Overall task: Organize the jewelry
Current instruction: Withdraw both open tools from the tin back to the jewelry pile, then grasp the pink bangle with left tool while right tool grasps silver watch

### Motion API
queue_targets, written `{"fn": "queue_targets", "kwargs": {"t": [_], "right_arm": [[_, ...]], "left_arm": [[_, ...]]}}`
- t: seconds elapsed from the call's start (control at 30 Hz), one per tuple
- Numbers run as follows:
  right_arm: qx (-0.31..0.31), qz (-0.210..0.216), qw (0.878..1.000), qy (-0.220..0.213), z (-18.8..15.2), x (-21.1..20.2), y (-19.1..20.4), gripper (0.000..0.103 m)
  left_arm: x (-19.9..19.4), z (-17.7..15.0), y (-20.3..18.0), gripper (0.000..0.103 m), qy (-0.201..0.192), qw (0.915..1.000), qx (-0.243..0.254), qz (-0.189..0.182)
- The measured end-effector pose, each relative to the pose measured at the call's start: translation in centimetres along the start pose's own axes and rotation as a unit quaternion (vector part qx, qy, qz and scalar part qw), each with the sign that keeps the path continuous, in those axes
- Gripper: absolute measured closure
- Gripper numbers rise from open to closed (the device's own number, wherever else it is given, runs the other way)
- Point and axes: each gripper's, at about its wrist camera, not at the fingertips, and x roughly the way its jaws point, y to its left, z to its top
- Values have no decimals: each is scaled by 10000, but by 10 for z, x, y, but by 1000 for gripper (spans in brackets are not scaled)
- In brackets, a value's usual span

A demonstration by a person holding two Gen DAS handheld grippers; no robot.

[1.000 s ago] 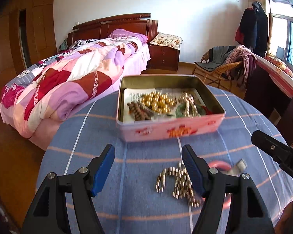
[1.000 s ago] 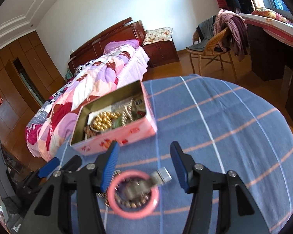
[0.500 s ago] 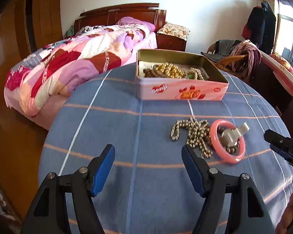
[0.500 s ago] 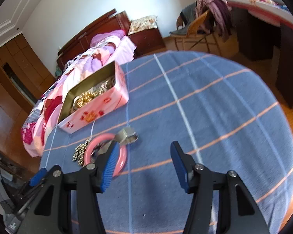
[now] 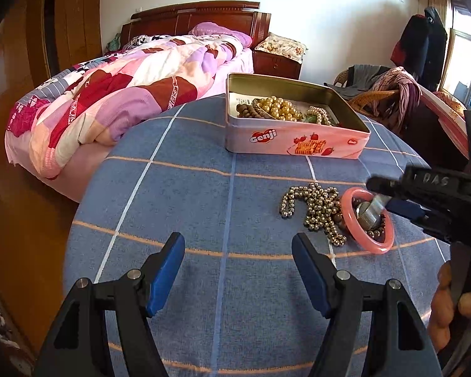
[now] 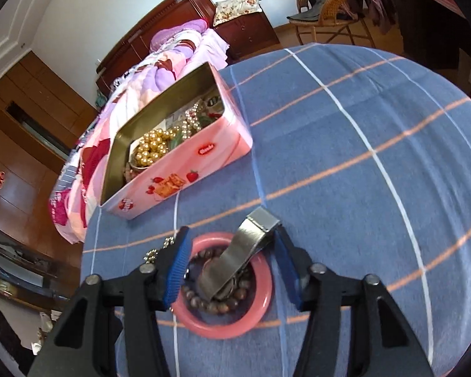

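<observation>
A pink bangle (image 6: 223,326) lies on the blue checked tablecloth with a brown bead bracelet (image 6: 216,306) inside it and a silver metal watch (image 6: 232,260) across it. My right gripper (image 6: 232,246) hangs low over them. Its jaws are closing, the watch lies between them, and the left pad stands apart from it. The left wrist view shows that gripper (image 5: 389,198) at the bangle (image 5: 383,245), beside a gold bead chain (image 5: 317,207). My left gripper (image 5: 238,270) is open over bare cloth, nearer than the chain. Beyond stands a pink tin (image 5: 295,144) holding several bead strings.
The round table's edge curves close on the left and front. A bed (image 5: 125,88) with a patchwork quilt stands beyond it, with a nightstand (image 5: 276,62) and a wicker chair (image 6: 326,9) draped in clothes. A hand (image 5: 449,308) holds the right gripper's handle.
My right gripper has dropped and swung left over the bangle and watch. My left gripper drew back from the bead chain, which now lies ahead of it to the right.
</observation>
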Motion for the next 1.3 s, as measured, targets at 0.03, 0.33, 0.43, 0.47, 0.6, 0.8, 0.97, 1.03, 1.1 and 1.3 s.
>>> {"fn": "queue_targets", "kwargs": {"t": [0.03,0.33,0.43,0.47,0.6,0.8,0.97,1.03,1.1,1.3], "right_arm": [[5,64,10000,19,-1,-1,-2,79],[-422,808,9932,-721,-9,-60,14,85],[-496,915,9903,-923,-6,-76,19,85],[-491,959,9895,-965,-6,-80,20,85],[-372,1030,9871,-1170,-3,-94,13,85],[-276,857,9875,-1297,0,-96,5,89],[-172,769,9886,-1286,1,-97,-9,90],[-95,811,9889,-1243,1,-96,-16,90],[-34,834,9887,-1245,2,-98,-24,90],[52,876,9874,-1317,3,-104,-30,90]], "left_arm": [[0,0,0,32,3,10000,1,-12],[2,4,-16,32,-48,9994,251,-217],[2,6,-26,32,-68,9989,375,-282],[1,6,-29,32,-78,9987,406,-307],[4,9,-41,32,6,9978,423,-507],[19,22,-74,33,114,9952,516,-821],[43,28,-97,51,298,9949,663,-701],[47,27,-105,71,322,9939,883,-580],[48,26,-107,85,308,9935,922,-589],[39,25,-104,92,231,9917,944,-837]]}}
